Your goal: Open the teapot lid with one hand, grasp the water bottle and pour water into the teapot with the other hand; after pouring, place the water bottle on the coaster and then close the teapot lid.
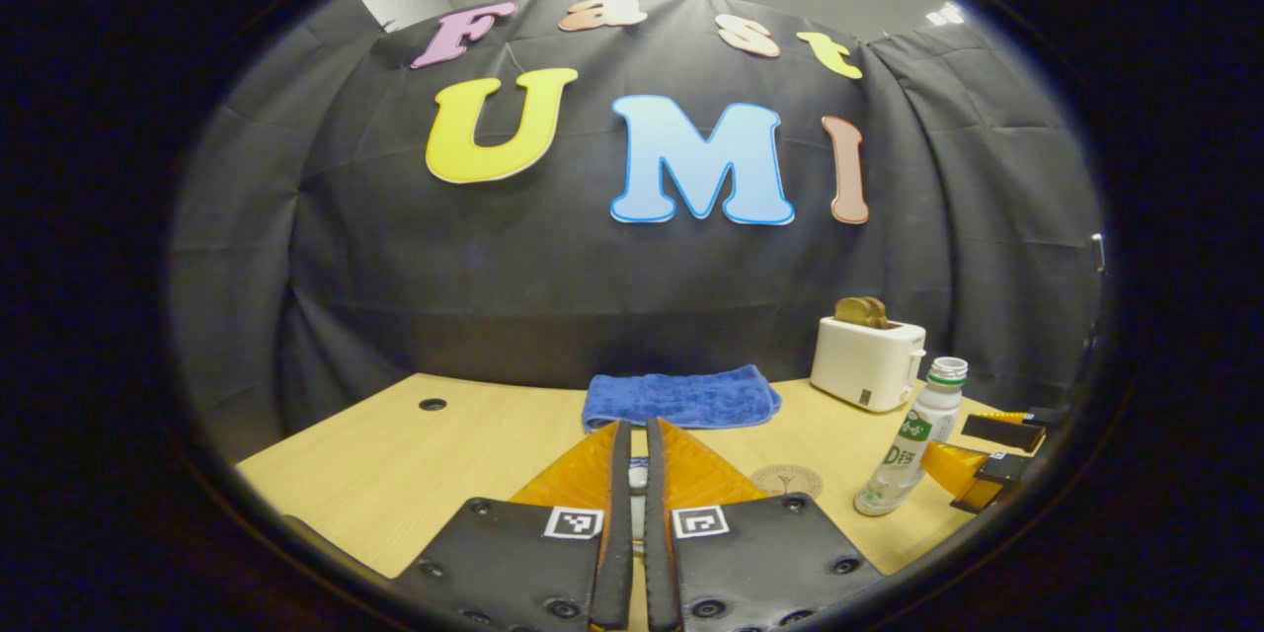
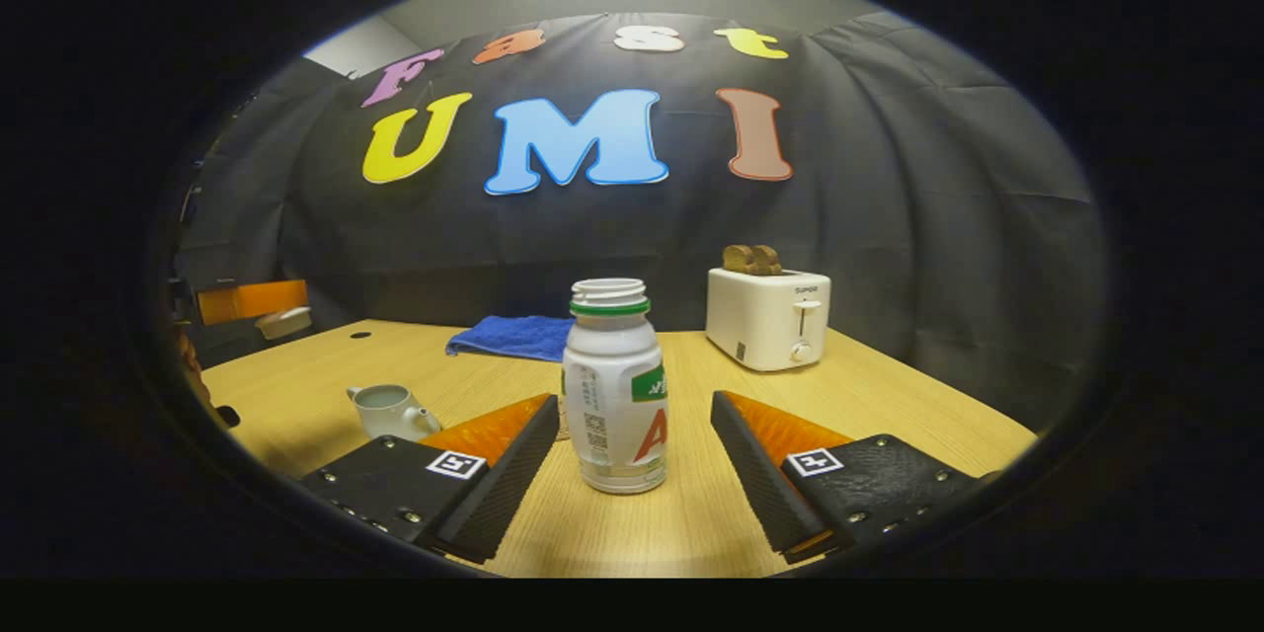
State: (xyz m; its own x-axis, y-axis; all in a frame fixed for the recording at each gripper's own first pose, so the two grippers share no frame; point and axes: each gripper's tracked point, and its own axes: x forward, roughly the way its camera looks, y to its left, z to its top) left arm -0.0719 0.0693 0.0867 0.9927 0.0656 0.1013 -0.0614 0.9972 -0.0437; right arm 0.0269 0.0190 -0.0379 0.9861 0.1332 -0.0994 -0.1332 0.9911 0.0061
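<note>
Your right gripper [image 2: 632,459] is standing spread around the water bottle [image 2: 614,390] on the table [image 2: 918,425], not touching; be closing squarely on its middle (cap is off). Your left gripper [image 1: 637,474] is pinching the teapot lid [image 1: 638,480]; the open teapot [image 2: 390,412] is sitting well left.

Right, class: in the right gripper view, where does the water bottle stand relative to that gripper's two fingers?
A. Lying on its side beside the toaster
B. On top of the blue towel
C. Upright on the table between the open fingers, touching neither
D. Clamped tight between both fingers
C: the water bottle stands upright on the table with a gap on each side to the right gripper, whose fingers are spread wide.
</note>
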